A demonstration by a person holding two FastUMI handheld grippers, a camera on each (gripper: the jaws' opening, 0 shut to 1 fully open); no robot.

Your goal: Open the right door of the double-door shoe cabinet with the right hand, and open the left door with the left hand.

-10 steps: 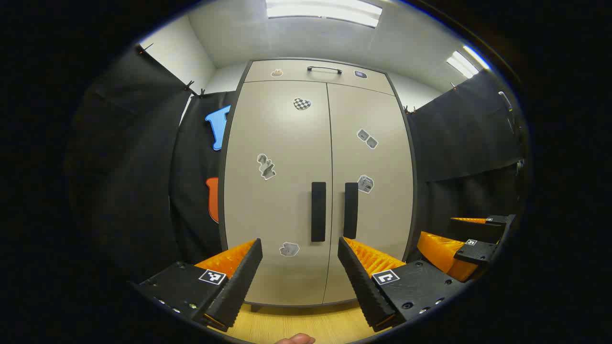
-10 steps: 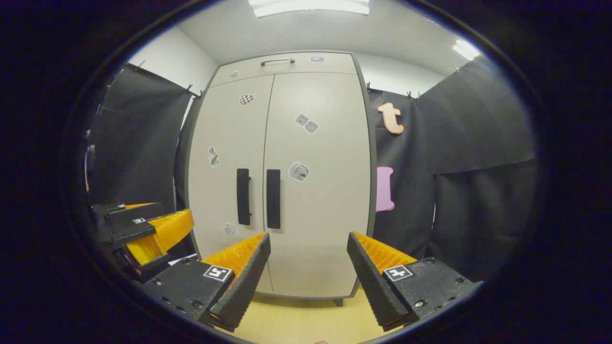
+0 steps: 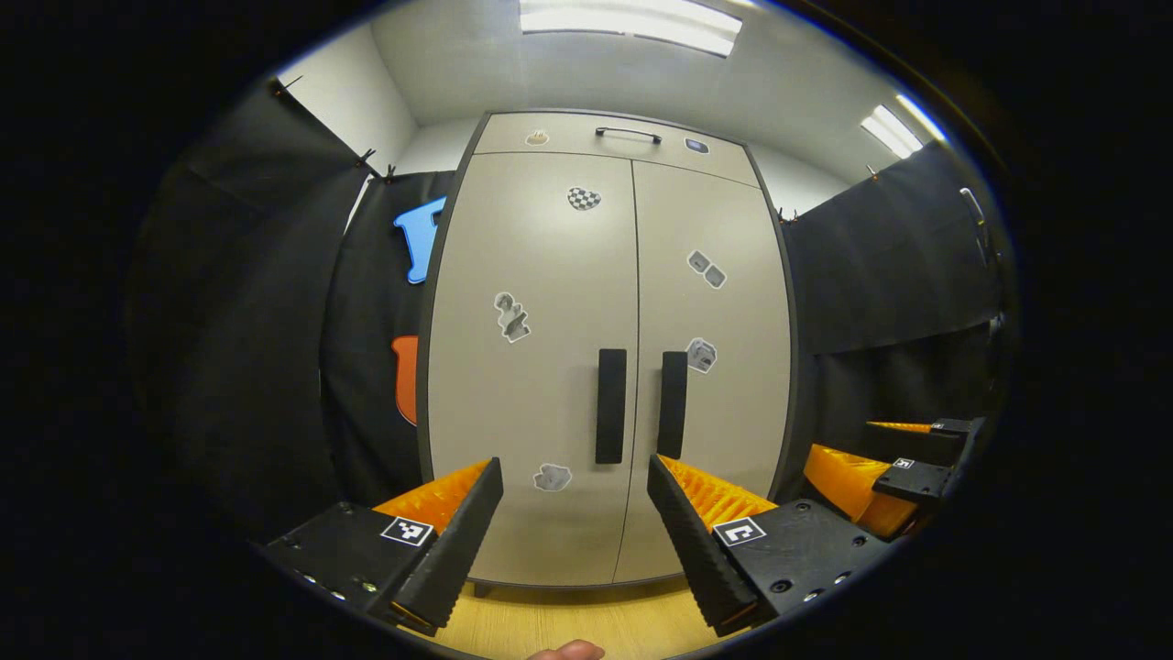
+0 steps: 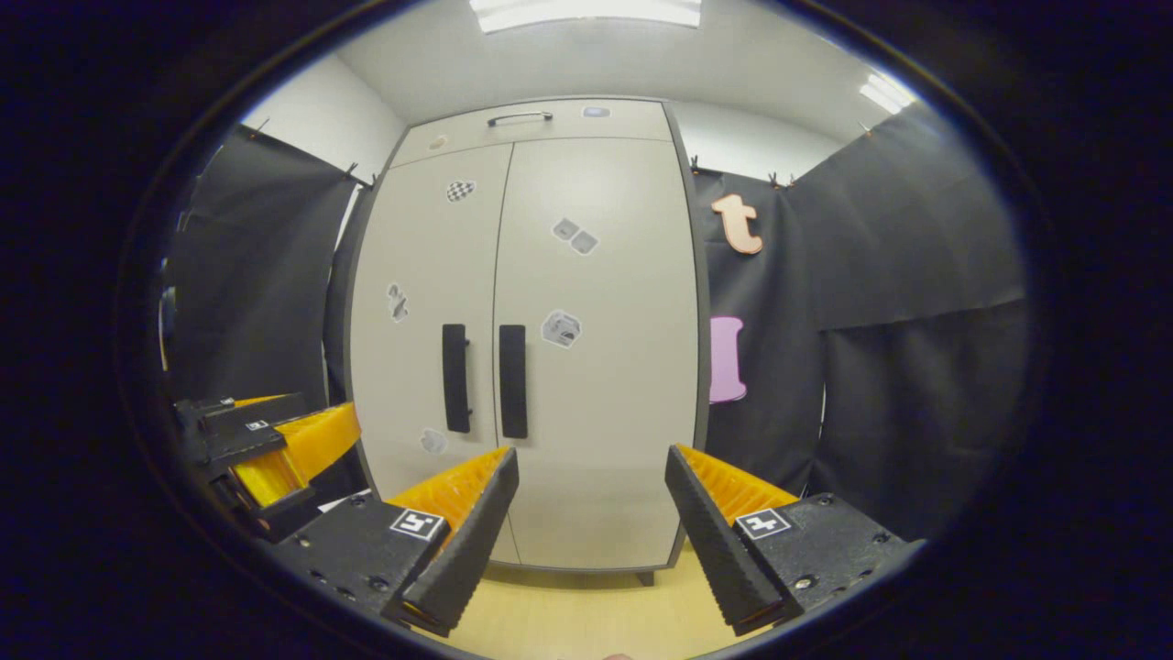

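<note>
Ahead, the shoe cabinet (image 3: 605, 367) stands with its left door (image 3: 531, 367) and right door (image 4: 596, 348) closed; both the left tongs (image 3: 575, 541) and right tongs (image 4: 591, 541) are released, well short of the handles (image 3: 610, 405).

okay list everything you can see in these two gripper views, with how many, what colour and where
shoe cabinet: one, beige, straight ahead on the wood floor, both doors shut
door handles: two, black, upright, flanking the centre seam: left handle, right handle
top handle: one, dark, on the panel above the doors
stickers: several, grey, scattered over the cabinet front
ceiling lights: two bright strips overhead
floor: light wood, below the cabinet
left gripper: jaws open, short of the cabinet
right gripper: jaws open, short of the cabinet
fingertip: one, bottom edge of the left gripper view
</note>
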